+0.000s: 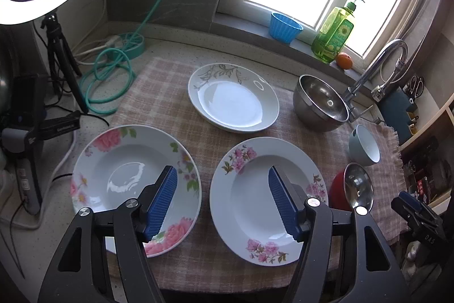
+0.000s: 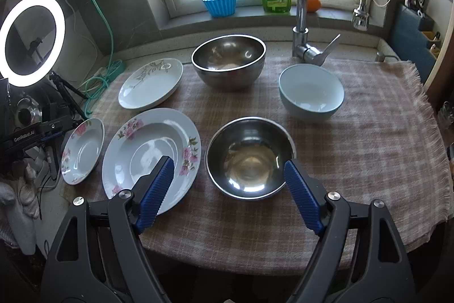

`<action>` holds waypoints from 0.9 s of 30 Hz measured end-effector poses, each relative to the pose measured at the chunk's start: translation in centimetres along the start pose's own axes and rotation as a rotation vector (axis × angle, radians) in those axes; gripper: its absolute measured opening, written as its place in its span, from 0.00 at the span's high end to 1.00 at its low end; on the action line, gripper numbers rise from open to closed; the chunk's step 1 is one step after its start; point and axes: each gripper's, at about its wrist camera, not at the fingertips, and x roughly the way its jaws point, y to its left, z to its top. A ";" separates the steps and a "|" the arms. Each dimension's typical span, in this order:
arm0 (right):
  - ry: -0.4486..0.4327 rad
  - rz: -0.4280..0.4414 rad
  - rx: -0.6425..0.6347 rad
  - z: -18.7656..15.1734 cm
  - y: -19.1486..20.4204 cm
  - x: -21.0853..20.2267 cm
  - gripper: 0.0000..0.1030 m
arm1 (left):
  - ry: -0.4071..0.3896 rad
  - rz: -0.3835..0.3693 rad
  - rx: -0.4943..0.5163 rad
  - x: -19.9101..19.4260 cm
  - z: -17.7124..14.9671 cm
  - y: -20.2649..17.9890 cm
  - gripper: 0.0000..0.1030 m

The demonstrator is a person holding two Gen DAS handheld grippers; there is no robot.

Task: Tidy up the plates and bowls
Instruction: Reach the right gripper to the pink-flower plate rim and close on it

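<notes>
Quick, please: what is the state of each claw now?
Left claw: open, holding nothing.
Right claw: open, holding nothing.

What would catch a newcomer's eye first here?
Probably the two pink-flowered plates side by side on the checked cloth, nearest the open left claw. Then the steel bowl before the open right claw, and the glaring ring light far left.

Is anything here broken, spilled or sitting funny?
Nothing looks broken or spilled. The one odd bit: the big rose plate pokes over the left edge of the checked cloth onto the bare counter. The other dishes sit flat and upright.
</notes>
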 end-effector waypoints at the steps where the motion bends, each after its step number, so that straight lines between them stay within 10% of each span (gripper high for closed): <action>1: 0.028 0.022 0.005 -0.4 0.1 0.6 0.33 | 0.017 -0.011 0.002 0.6 0.1 0.1 0.42; 15: 0.284 0.256 0.130 -3.8 1.0 7.1 0.68 | 0.236 -0.206 0.013 7.2 1.3 -0.2 0.65; 27: 0.315 0.301 0.279 -4.5 0.9 9.9 0.69 | 0.344 -0.257 0.022 11.7 2.7 0.4 0.71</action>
